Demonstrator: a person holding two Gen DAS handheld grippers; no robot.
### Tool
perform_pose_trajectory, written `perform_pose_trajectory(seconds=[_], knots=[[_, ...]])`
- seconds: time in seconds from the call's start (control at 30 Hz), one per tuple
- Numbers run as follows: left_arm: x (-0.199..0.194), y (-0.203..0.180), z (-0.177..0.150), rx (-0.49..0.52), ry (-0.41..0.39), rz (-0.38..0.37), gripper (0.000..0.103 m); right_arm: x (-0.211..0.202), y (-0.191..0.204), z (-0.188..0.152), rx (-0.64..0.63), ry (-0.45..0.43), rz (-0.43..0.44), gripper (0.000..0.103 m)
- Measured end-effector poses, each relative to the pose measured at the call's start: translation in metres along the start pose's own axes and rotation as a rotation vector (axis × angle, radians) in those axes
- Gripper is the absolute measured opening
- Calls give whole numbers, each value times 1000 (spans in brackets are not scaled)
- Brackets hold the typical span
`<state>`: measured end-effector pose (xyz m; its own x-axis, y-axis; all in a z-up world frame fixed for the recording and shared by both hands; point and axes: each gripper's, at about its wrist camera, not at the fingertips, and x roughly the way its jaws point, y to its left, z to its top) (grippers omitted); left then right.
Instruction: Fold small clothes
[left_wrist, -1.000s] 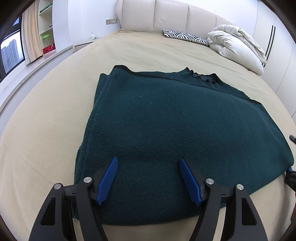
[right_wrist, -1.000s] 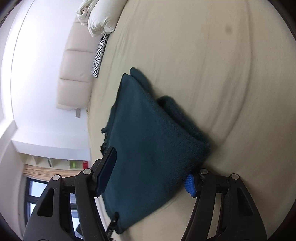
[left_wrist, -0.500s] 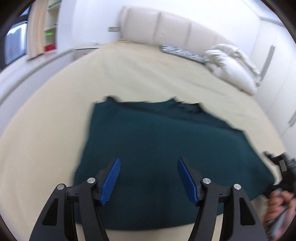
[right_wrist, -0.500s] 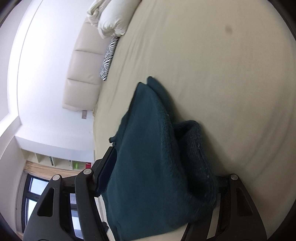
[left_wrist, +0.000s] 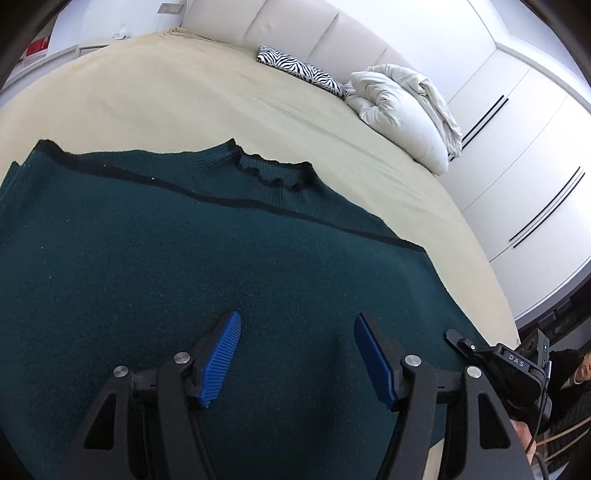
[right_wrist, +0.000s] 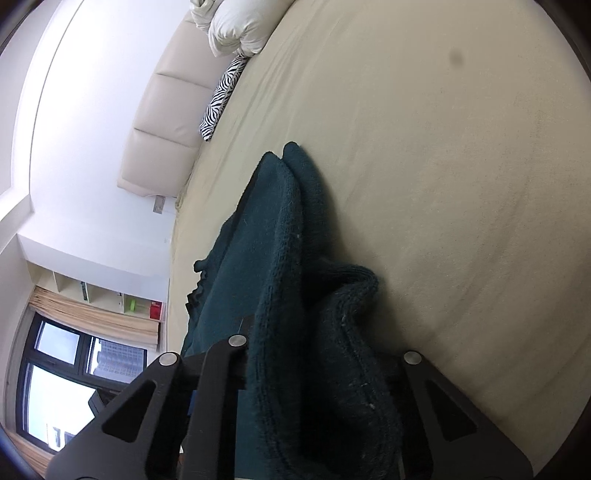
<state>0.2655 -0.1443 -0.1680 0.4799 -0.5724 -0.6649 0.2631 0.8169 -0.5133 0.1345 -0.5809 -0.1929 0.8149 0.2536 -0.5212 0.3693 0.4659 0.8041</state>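
the dark green knit sweater (left_wrist: 229, 280) lies spread on the beige bed sheet (left_wrist: 155, 99), folded flat, collar at the far edge and a thin black stripe running across below it. one side edge of it is bunched and lifted, seen close in the right wrist view (right_wrist: 295, 295).

readable writing: "das" in pale letters on the black body of my right gripper (left_wrist: 517, 363), at the right edge of the left wrist view. no other label legible.

my left gripper (left_wrist: 295, 332) hovers over the near part of the sweater, blue ribbed fingers (left_wrist: 221, 358) standing well apart, nothing between them, no pad pressing on the knit.

my right gripper (right_wrist: 317, 369) has just been closing; its jaws are now drawn in tight on the thick doubled side edge of the sweater, the fabric filling the gap and hiding the pads.

further out: a zebra-print cushion (left_wrist: 303, 70) and a white duvet bundle (left_wrist: 402, 110) near the padded cream headboard (left_wrist: 295, 26); white wardrobe doors (left_wrist: 517, 155) to the right; in the right wrist view a window (right_wrist: 74, 365) and shelves (right_wrist: 103, 295).
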Motion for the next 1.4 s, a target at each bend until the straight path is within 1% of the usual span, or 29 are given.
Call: perform_pose_trajectory(seconds=[0.13, 0.2, 0.23, 0.27, 0.3, 0.37, 0.43, 0.47, 0.5, 0.53, 0.6, 0.63, 0.7, 0.73, 0.8, 0.9, 0.93, 0.97, 1.0, 1.03, 1.1, 1.13, 1.17, 1.27, 1.4], knots=[[0, 9, 1, -19, -5, -24, 59, 0, 19, -7, -104, -39, -86, 12], [0, 15, 1, -43, -8, -41, 51, -2, 33, -10, -165, -52, -118, 11], [-2, 19, 1, -57, -8, -52, 49, -2, 40, -12, -194, -56, -130, 11], [-4, 24, 1, -77, -9, -68, 44, -2, 48, -14, -221, -60, -139, 11], [-8, 30, 2, -105, -13, -84, 42, -3, 58, -16, -255, -63, -145, 11], [-21, 41, 5, -166, -39, -106, 43, -3, 93, -28, -380, -79, -166, 11], [-37, 56, 10, -218, -81, -115, 54, 0, 125, -46, -526, -80, -171, 11], [-43, 65, 12, -252, -94, -126, 66, 8, 153, -70, -686, -55, -173, 11], [-48, 77, 15, -301, -102, -151, 71, 17, 173, -94, -824, -24, -181, 11], [-50, 86, 17, -341, -100, -178, 72, 27, 187, -119, -954, -4, -189, 11], [-51, 102, 21, -419, -79, -248, 77, 42, 199, -158, -1119, 34, -187, 11], [-51, 105, 22, -433, -66, -266, 78, 51, 201, -176, -1174, 67, -184, 11], [-47, 105, 26, -428, -31, -282, 82, 60, 199, -194, -1219, 89, -192, 11], [-45, 103, 28, -419, -18, -275, 83, 63, 197, -204, -1245, 92, -203, 11], [-41, 97, 34, -388, 9, -251, 89, 66, 194, -214, -1280, 89, -221, 11], [-32, 86, 43, -349, 43, -202, 89, 62, 193, -220, -1323, 76, -230, 11], [-30, 84, 45, -338, 50, -191, 87, 59, 192, -221, -1339, 70, -224, 11], [-26, 81, 47, -328, 63, -175, 77, 56, 192, -222, -1353, 65, -222, 11], [-20, 79, 49, -321, 92, -166, 63, 52, 190, -227, -1378, 58, -222, 11], [-16, 78, 49, -319, 117, -163, 57, 50, 190, -230, -1395, 55, -221, 12], [-9, 76, 53, -303, 150, -126, 33, 48, 188, -240, -1433, 51, -217, 13], [-8, 75, 54, -294, 159, -118, 27, 43, 185, -247, -1468, 42, -218, 14], [-8, 75, 55, -288, 170, -129, 19, 37, 182, -255, -1500, 28, -226, 14], [-14, 79, 56, -281, 174, -148, 17, 19, 176, -269, -1581, -20, -232, 15], [-25, 88, 59, -266, 166, -145, 15, -6, 171, -290, -1701, -68, -223, 14]])
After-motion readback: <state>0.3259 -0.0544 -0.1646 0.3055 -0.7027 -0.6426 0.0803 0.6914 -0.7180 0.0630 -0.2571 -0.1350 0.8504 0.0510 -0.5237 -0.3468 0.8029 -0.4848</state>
